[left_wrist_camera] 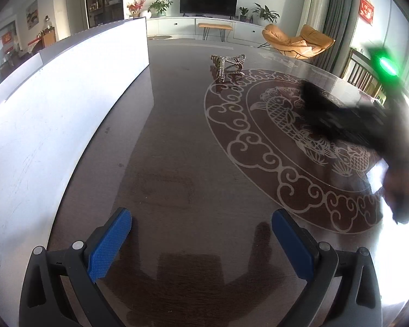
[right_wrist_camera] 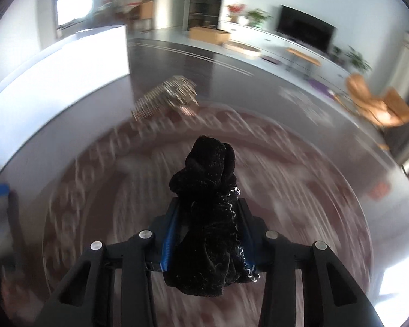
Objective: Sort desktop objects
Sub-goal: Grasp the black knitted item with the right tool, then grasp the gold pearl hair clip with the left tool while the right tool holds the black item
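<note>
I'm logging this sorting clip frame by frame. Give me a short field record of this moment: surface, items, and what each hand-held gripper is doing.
surface: dark table with a pale fish-and-cloud medallion
left hand-held gripper: open, empty, above bare table
right hand-held gripper: shut on black fabric item
rhinestone hair clip: lying on the table at the medallion's far edge, untouched
white box: along the table's left side
image quality: right wrist view motion-blurred

Open left gripper [left_wrist_camera: 201, 227] above table [left_wrist_camera: 177, 136]
</note>
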A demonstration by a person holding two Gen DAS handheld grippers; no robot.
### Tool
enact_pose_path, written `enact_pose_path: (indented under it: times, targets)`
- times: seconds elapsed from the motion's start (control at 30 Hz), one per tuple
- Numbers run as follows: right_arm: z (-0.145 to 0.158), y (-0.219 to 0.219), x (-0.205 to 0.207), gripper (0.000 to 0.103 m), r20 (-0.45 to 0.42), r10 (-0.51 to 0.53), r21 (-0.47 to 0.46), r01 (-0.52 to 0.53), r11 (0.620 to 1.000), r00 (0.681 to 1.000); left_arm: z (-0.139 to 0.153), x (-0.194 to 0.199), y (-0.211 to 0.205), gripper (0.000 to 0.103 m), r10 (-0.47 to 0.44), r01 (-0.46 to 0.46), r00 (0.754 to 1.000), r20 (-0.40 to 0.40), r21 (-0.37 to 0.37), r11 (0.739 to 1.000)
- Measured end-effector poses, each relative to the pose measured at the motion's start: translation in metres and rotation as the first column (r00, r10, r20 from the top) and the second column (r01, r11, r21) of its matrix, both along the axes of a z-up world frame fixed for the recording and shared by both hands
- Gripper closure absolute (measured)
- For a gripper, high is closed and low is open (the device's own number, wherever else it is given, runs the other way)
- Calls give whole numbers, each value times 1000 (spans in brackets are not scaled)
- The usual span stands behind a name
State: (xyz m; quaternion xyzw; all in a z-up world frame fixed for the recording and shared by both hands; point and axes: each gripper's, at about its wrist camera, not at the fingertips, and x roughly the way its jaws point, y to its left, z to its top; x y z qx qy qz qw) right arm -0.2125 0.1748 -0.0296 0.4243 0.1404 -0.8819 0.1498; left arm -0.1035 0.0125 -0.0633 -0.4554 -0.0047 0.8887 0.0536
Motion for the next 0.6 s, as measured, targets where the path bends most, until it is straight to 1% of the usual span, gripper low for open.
enact_pose_path:
  times: [0.07, 0.2, 0.27, 0.3, 0.33, 0.37, 0.47, 0.53, 0.6]
  targets:
    - [1, 26, 31, 62, -10, -45, 14, 45, 999, 999, 0, 0, 0, 0, 0, 0, 1000, 0, -1, 1000]
    - [3, 69, 94, 61, -37, -103, 44, 104, 994, 994, -1, 0, 1, 0, 0, 0, 1000, 2, -10, 1000]
    - [4, 81, 112, 51, -49, -121, 37, 123, 992, 991, -1, 0, 1, 0, -1, 1, 1000, 3, -15, 1000]
    - [4, 87, 118, 35, -55, -135, 33, 137, 990, 989, -1, 0, 2, 0, -1, 1, 1000, 4, -19, 1000]
    - [4, 94, 121, 16, -51, -154, 28, 156, 987, 987, -2, 1, 3, 0, -2, 2, 1000, 5, -27, 1000]
    - [4, 98, 120, 11, -39, -164, 19, 164, 986, 986, -2, 1, 4, 0, -2, 3, 1000, 7, -34, 999]
    - [4, 105, 117, 7, -3, -166, -13, 166, 986, 986, -4, 1, 8, 0, -6, 7, 1000, 11, -63, 998]
    - [4, 110, 115, 2, 12, -176, -22, 176, 984, 984, -5, 2, 7, 0, -6, 7, 1000, 13, -61, 998]
    - [1, 114, 117, 1, 30, -185, -41, 187, 982, 982, -5, 3, 7, 0, -2, 3, 1000, 14, -63, 998]
